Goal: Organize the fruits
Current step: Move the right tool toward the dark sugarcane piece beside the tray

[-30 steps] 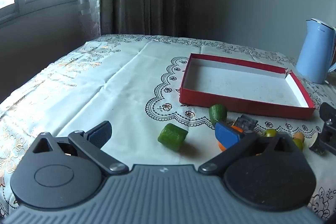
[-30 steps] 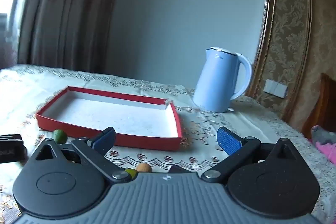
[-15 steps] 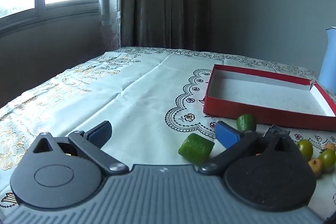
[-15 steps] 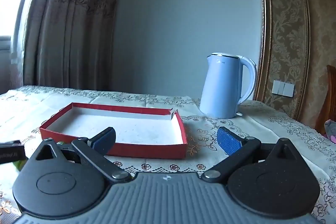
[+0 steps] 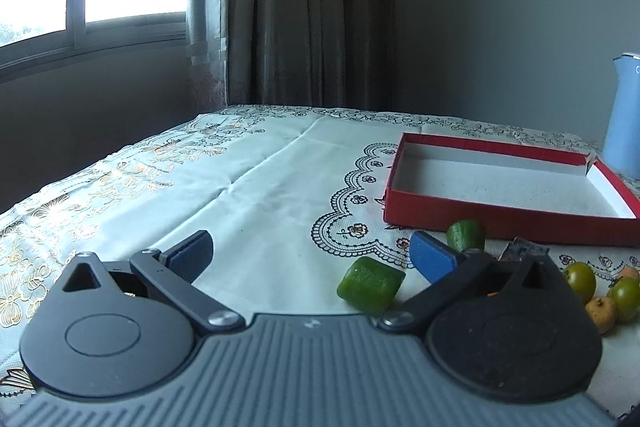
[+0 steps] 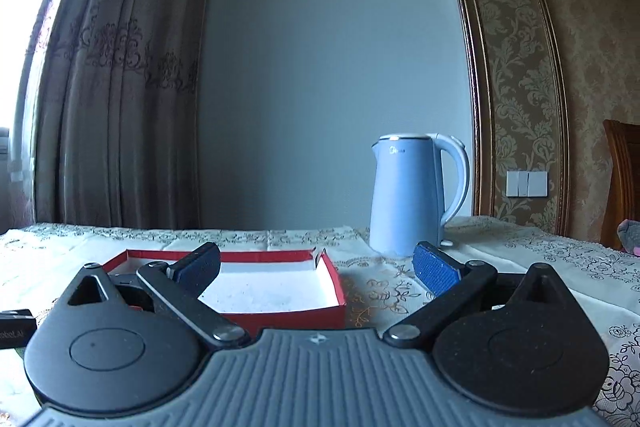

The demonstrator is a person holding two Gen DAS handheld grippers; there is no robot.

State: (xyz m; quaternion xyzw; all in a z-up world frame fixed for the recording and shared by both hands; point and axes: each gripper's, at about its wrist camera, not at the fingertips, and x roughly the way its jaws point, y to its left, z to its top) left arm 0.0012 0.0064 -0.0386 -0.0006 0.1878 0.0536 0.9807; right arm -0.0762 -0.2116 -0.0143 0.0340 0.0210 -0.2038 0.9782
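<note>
While lying sideways, green fruit chunk (image 5: 370,284)

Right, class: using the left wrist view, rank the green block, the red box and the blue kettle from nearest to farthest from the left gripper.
1. Green block: on the cloth just ahead of the left gripper, beside its right finger.
2. Red box: further back, to the right.
3. Blue kettle: behind the box, at the far right edge.

low wrist views – both facing red tray (image 5: 508,223)
</note>
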